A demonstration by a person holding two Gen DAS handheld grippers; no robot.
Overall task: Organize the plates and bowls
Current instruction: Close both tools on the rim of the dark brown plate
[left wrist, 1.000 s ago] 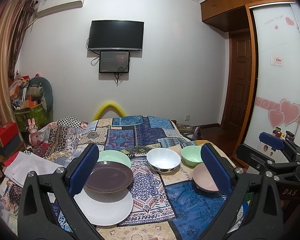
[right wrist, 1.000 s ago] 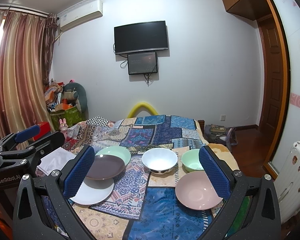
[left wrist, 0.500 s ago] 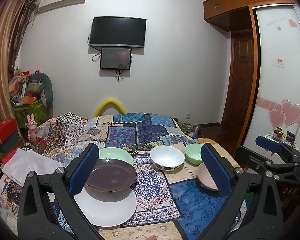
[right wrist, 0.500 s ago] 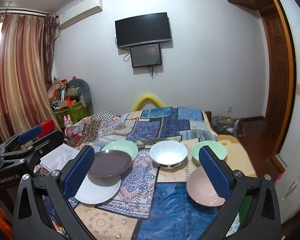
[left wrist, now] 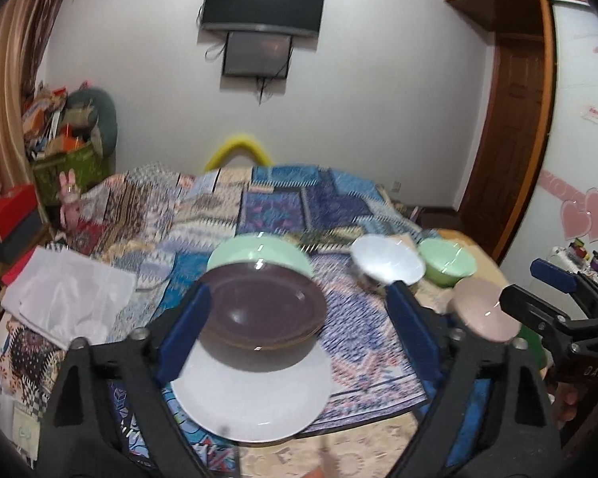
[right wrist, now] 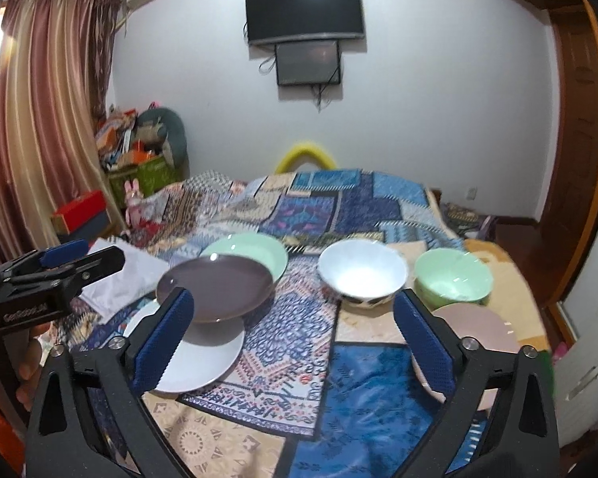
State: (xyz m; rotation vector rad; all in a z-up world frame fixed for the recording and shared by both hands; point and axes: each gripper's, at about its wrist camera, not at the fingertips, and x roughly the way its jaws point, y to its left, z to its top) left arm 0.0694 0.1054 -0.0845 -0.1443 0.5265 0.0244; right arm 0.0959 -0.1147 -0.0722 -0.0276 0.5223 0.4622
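Plates sit lower left of both frames: brown plate [left wrist: 259, 310] nearest the left gripper [left wrist: 295, 338], closing, nothing gripped; right gripper [right wrist: 295, 346] closing, empty, faces the bowls [right wrist: 360, 275]

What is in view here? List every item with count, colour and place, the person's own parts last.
Plates: four; brown overlapping a white one and a green one on the left, pink on the right.
Bowls: two; white centre, green to its right.
Bedspread: one, patchwork blue and beige, under all the dishes.
Screens: two, black, large above small, on the wall.
Left gripper: black, blue fingers, closing, nothing gripped.
Right gripper: same, closing, nothing gripped.
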